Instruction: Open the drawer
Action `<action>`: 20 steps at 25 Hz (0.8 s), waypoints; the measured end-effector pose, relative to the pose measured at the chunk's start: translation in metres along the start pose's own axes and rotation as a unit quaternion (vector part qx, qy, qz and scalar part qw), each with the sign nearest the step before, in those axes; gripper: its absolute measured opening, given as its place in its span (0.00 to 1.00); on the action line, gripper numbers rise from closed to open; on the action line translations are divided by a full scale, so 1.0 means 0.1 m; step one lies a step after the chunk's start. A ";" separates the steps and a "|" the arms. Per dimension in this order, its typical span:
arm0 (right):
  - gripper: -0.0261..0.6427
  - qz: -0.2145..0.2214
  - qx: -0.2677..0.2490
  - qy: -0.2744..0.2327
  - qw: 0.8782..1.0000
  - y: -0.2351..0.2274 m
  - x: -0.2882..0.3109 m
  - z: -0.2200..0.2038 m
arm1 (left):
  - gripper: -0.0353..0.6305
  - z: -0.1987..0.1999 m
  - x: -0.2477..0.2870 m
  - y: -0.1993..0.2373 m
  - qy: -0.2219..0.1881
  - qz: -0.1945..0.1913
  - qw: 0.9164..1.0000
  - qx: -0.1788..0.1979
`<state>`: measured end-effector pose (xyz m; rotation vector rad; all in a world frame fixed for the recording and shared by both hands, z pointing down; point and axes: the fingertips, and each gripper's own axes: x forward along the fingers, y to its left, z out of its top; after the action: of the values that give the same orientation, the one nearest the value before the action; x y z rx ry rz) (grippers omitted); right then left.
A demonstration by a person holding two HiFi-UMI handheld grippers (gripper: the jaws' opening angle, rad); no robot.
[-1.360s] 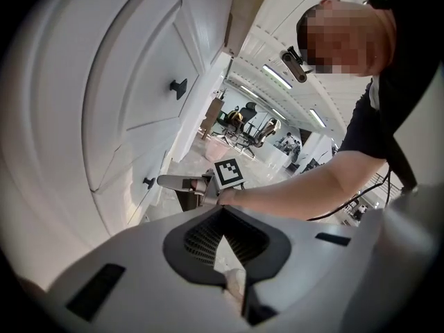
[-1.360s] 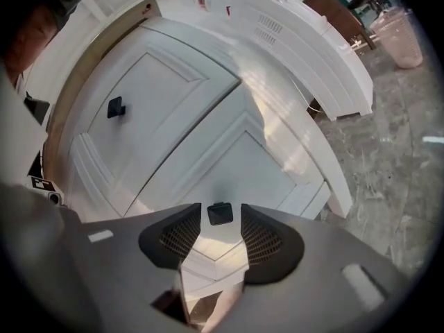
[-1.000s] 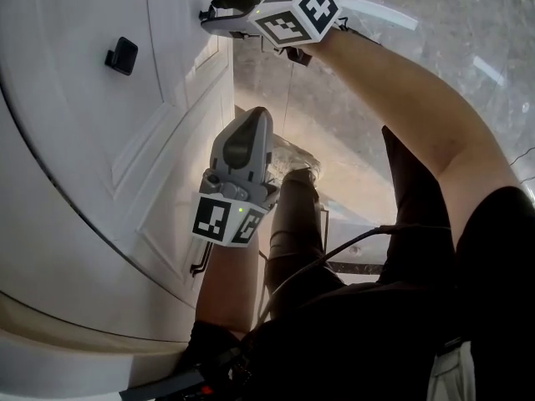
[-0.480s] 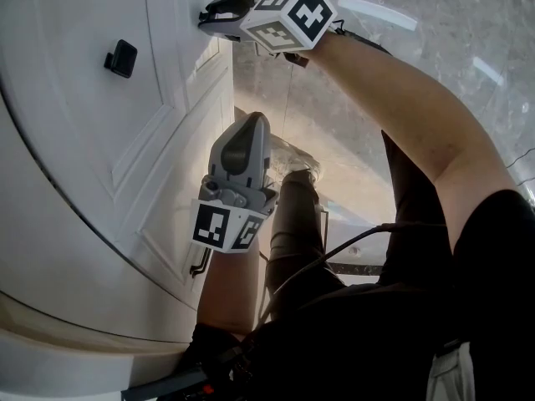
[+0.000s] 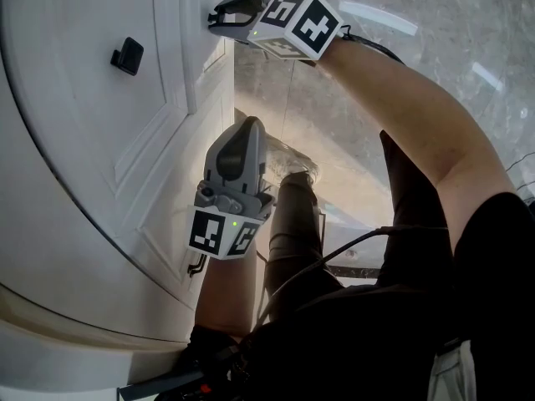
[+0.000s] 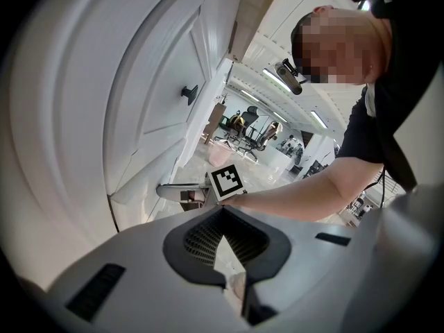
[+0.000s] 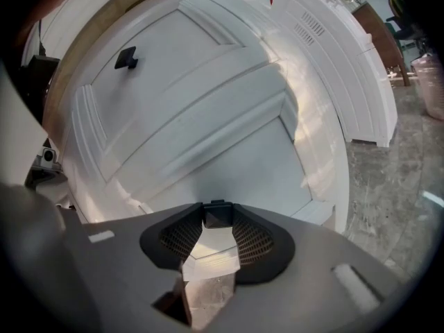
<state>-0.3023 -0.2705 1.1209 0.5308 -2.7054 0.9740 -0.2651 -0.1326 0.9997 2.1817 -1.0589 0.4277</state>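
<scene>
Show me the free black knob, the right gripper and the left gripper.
free black knob (image 5: 127,56), head view, its front face.
right gripper (image 5: 215,19), head view, between its fingertips.
left gripper (image 5: 250,124), head view, at its closed fingertips.

Grey marbled floor, white panelled cabinets — office chairs beyond

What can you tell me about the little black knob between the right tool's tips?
The black knob is small, squarish and matte-dark, standing out from the white panelled drawer front. It sits between the tips of the right tool, whose jaws have just been closing and now pinch its sides. Only its outer face shows.
</scene>
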 end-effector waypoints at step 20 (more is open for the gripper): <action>0.24 -0.023 -0.028 -0.011 0.999 0.01 -0.84 -0.25 | 0.05 0.09 0.04 -0.46 -0.008 -0.019 1.000 0.019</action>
<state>-0.2239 -0.2317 1.1127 0.5927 -2.7175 0.8838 -0.2264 -0.1203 0.9754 2.2389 -1.0239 0.4160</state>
